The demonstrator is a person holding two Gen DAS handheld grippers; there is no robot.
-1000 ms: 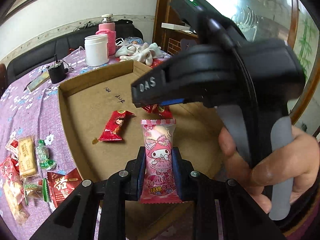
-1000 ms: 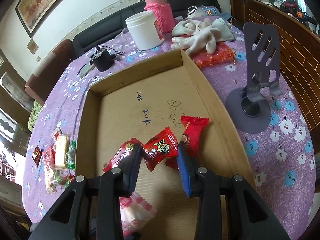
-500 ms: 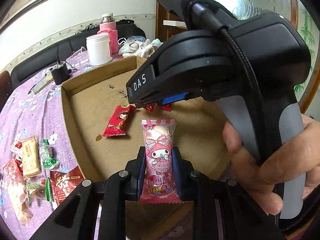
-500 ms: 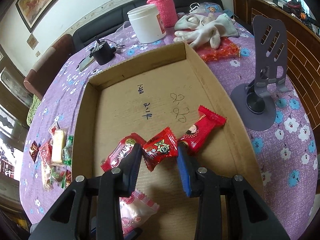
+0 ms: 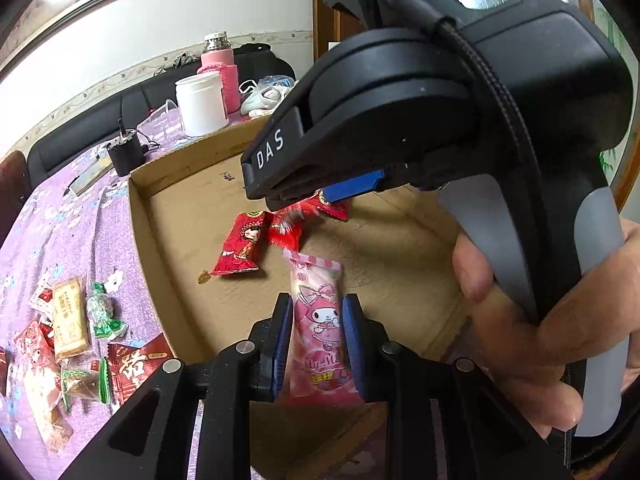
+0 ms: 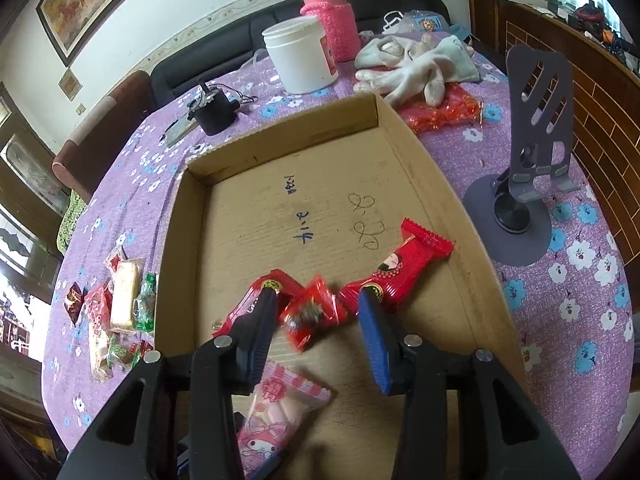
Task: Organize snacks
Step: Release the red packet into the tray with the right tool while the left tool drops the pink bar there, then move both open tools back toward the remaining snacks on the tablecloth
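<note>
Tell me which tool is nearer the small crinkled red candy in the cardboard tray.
Right. The right tool is open with the small red candy between its fingers; the left tool sits farther back, shut on the pink My Melody packet.

Black right gripper [image 5: 332, 196] lettered "DAS", blue finger pad [image 5: 352, 186], braided cable [image 5: 492, 80], grey handle; bare hand [image 5: 532, 320] seen.

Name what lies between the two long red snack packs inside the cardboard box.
A small red candy wrapper, blurred, lies between the left long red pack and the right long red pack, shown in the right wrist view, between the open right gripper's fingers.
</note>
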